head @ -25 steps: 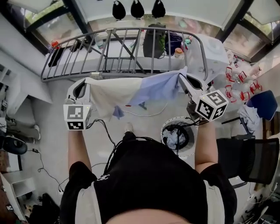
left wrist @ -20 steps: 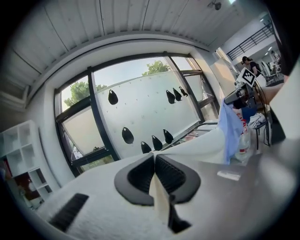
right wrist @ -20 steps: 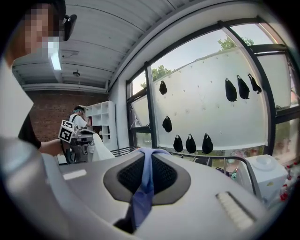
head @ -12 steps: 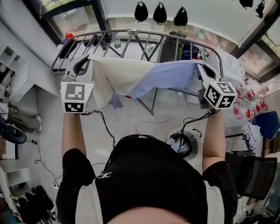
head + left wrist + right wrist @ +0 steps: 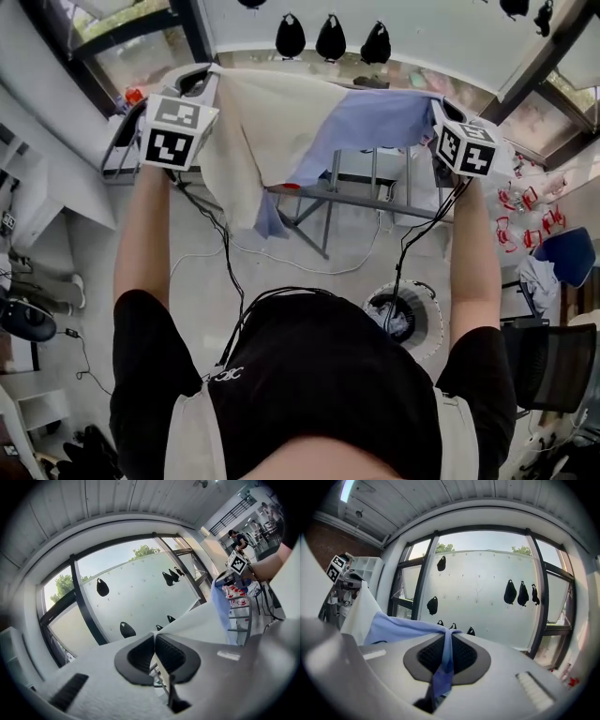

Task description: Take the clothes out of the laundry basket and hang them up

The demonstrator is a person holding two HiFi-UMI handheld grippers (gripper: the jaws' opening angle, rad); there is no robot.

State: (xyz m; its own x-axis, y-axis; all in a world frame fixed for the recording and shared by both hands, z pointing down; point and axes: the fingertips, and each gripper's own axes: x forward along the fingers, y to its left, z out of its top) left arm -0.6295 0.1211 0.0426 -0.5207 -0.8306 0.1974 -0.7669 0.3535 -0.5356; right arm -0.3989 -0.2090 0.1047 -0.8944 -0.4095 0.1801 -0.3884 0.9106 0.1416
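Observation:
A cream and light-blue garment [image 5: 300, 131] hangs stretched between my two raised grippers, above the grey drying rack [image 5: 323, 192]. My left gripper [image 5: 208, 73] is shut on the cream corner [image 5: 159, 665] of the cloth. My right gripper [image 5: 434, 105] is shut on the blue corner [image 5: 446, 656], which is pinched between its black pads [image 5: 461, 654]. The round laundry basket [image 5: 405, 317] with dark clothes stands on the floor at my right side. The rack's rails are mostly hidden behind the cloth.
Black bags [image 5: 328, 39] hang on the white wall behind the rack. A dark chair [image 5: 539, 361] stands at the right, red items [image 5: 520, 202] lie beyond it. Cables [image 5: 211, 239] trail across the floor. A window frame [image 5: 89, 56] runs at the left.
Both grippers have risen and moved forward with the garment, from just in front of the rack to high over it. The cloth now covers most of the rack.

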